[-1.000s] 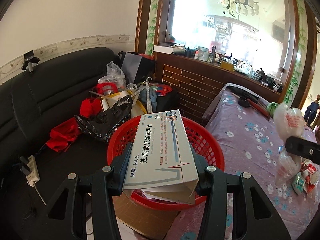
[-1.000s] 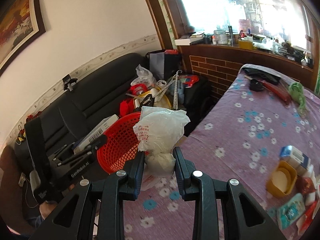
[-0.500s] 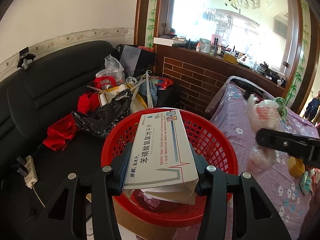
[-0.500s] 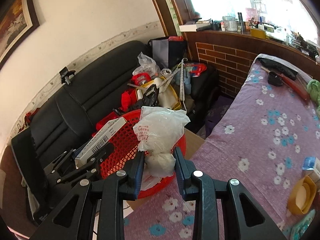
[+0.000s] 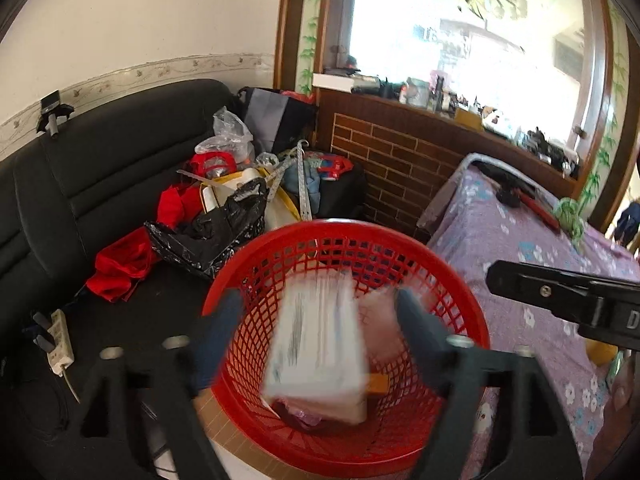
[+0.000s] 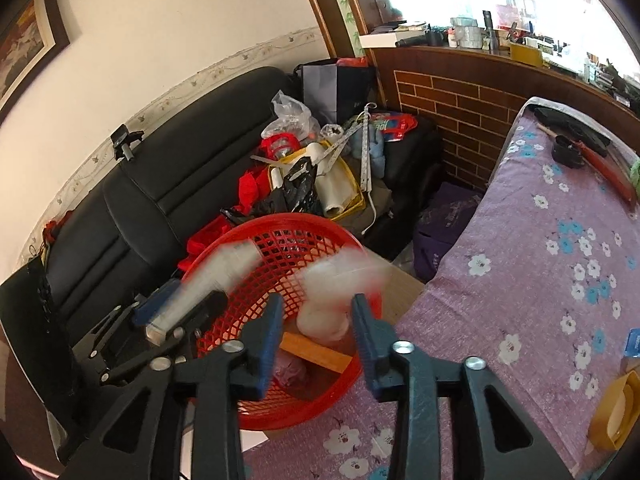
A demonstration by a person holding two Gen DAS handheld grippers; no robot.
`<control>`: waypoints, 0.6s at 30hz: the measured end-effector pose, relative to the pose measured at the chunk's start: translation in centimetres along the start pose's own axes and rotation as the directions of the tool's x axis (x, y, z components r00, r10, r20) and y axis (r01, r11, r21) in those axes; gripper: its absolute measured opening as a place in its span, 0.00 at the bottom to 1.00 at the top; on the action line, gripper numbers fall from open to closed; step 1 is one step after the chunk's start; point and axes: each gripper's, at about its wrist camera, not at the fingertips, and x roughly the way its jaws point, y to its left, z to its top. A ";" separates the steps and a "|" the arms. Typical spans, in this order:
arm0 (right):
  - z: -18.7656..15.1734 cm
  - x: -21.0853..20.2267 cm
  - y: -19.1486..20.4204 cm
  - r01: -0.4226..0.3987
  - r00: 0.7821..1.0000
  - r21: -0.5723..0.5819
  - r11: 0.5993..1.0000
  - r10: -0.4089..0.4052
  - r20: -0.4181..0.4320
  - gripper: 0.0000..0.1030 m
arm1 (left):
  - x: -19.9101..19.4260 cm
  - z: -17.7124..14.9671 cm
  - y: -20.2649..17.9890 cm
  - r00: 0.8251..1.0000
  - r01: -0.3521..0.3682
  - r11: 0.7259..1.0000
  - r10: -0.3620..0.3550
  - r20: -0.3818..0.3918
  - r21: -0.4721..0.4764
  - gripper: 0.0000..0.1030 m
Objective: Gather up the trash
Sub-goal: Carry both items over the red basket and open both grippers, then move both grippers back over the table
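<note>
A red mesh basket (image 5: 304,240) stands on a cardboard box beside the bed; it also shows in the right wrist view (image 6: 256,232). My left gripper (image 5: 320,320) is open above it, and a white medicine box (image 5: 318,352), blurred, falls free between the jaws into the basket. It shows blurred in the right wrist view (image 6: 208,280) too. My right gripper (image 6: 316,320) is open over the basket's rim, and a white plastic bag (image 6: 336,292), blurred, drops between its fingers. The right gripper's body (image 5: 560,296) reaches in from the right.
A black sofa (image 5: 80,184) holds a black bag, red cloth and other clutter (image 5: 224,208). A purple flowered bed cover (image 6: 540,260) lies to the right, with a yellow lid (image 6: 616,412) and small packets on it. A brick wall (image 5: 400,160) stands behind.
Both grippers have opened over the basket. The medicine box and the white bag have left the jaws and are falling in. Both grippers moved closer over the basket.
</note>
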 end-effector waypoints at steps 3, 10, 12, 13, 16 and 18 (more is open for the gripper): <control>-0.2 -1.3 -0.4 0.003 1.000 0.005 1.000 -0.003 0.027 0.48 | -0.3 0.1 0.0 1.000 0.003 1.000 -0.003 0.008 0.005 0.79; -2.8 -5.6 -2.5 0.012 0.997 0.060 0.998 -0.016 0.070 0.53 | -2.0 -0.7 -2.3 0.998 0.056 0.998 -0.056 0.008 0.042 0.79; -4.0 -6.8 -3.2 0.029 0.997 0.067 0.997 -0.033 0.073 0.54 | -2.5 -1.1 -3.4 0.997 0.078 0.995 -0.078 0.003 0.062 0.79; -4.8 -7.5 -3.7 0.037 0.996 0.079 0.996 -0.043 0.077 0.54 | -2.8 -1.3 -4.2 0.996 0.089 0.993 -0.090 0.000 0.074 0.79; -7.1 -9.5 -5.1 0.043 0.995 0.116 0.992 -0.053 0.085 0.55 | -3.4 -2.1 -6.3 0.992 0.128 0.986 -0.127 -0.016 0.110 0.79; -8.7 -10.9 -6.0 0.048 0.994 0.138 0.989 -0.061 0.092 0.55 | -3.9 -2.8 -8.1 0.988 0.154 0.978 -0.152 -0.027 0.138 0.79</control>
